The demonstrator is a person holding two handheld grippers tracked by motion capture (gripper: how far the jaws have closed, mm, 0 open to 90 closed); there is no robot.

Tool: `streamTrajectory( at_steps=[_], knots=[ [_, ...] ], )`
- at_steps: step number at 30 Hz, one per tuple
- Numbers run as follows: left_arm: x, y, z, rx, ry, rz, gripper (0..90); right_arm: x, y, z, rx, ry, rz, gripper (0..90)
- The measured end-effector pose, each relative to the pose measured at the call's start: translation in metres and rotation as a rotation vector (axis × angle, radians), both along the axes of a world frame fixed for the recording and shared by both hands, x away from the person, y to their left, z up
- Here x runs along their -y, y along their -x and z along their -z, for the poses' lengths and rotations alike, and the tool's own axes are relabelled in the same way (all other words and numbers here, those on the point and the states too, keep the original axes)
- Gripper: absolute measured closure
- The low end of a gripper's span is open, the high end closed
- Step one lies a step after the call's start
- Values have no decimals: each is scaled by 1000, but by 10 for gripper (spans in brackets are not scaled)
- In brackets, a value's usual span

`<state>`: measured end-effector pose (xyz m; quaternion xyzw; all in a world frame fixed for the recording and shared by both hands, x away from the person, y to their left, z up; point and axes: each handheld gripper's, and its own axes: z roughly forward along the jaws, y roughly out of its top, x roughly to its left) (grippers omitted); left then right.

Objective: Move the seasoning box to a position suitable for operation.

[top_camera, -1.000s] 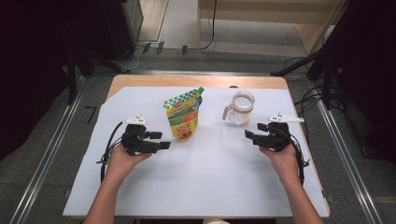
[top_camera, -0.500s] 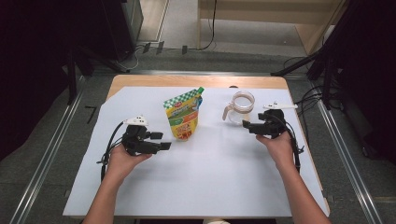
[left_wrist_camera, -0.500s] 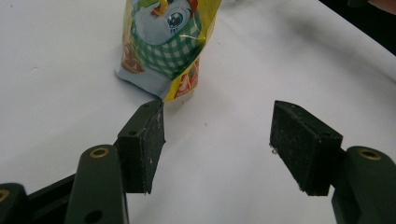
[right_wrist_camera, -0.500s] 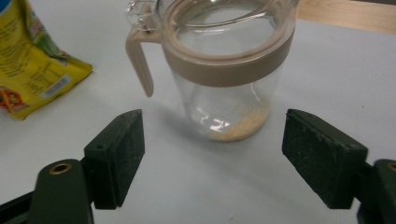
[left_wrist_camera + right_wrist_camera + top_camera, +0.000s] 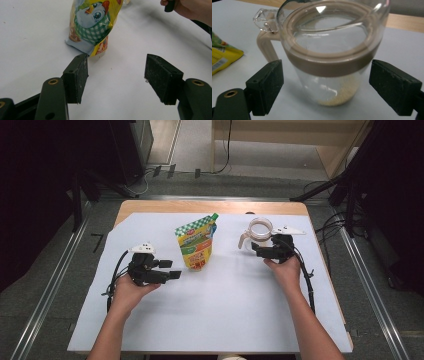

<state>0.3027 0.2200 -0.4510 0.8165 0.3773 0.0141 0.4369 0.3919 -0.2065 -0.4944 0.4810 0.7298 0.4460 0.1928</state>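
Note:
A yellow-and-green spouted pouch [image 5: 196,245] lies on the white sheet at the middle of the table. In the left gripper view, the pouch [image 5: 93,22] shows a cartoon bird. My left gripper [image 5: 171,269] rests just left of the pouch's near end, open and empty [image 5: 117,60]. A clear glass jug [image 5: 258,232] with a beige collar and handle stands at the right. My right gripper [image 5: 257,250] is at the jug's near side. Its jaws have just been opening. In the right gripper view they [image 5: 327,66] flank the jug [image 5: 332,37] without pressing on it. Pale grains lie on the jug's bottom.
The white sheet [image 5: 225,310] covers most of the wooden table, whose bare far edge [image 5: 200,207] shows behind it. Cables trail from both grippers along the forearms. The right hand [image 5: 190,10] appears at the top right of the left gripper view.
My right hand has moved away from me and to the left, up to the jug, and its jaws stand wider. The left hand and the pouch have kept still.

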Motion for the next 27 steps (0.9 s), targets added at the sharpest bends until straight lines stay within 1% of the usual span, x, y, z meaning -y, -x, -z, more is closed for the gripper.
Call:
streamTrajectory(
  at_steps=[2,4,6,7,8,10,12,13,15,17,18,20,23,27],
  knots=[
    [0,0,0,1,2,2,360,-6,-3,5,31,23,21,129],
    [-1,0,0,2,9,0,360,-10,-8,10,30,42,35,125],
    [-1,0,0,3,9,0,360,-12,-10,13,28,47,41,113],
    [-1,-1,0,4,10,1,360,-13,-12,15,28,45,44,100],
    [-2,-1,0,-1,6,0,360,-16,-16,19,28,13,56,88],
    [-2,-2,1,-3,4,1,360,-17,-19,21,33,-11,75,88],
    [-2,-2,1,-2,6,1,359,-19,-21,21,39,-16,79,88],
    [-2,-2,1,-2,7,2,360,-21,-23,21,53,-12,86,89],
    [-2,-2,1,-2,8,3,360,-21,-24,22,68,-28,94,90],
    [-2,-2,1,-1,3,2,359,-22,-25,24,79,-38,94,90],
    [-2,-2,1,1,-13,-1,359,-22,-26,25,77,-47,102,90],
    [-3,-2,1,-2,-5,-4,359,-24,-26,24,78,-47,118,95],
    [-4,-2,1,-1,3,-4,359,-25,-25,23,77,-37,126,101],
    [-3,-2,1,-3,-2,-2,360,-22,-25,22,75,-34,102,107]
  ],
)
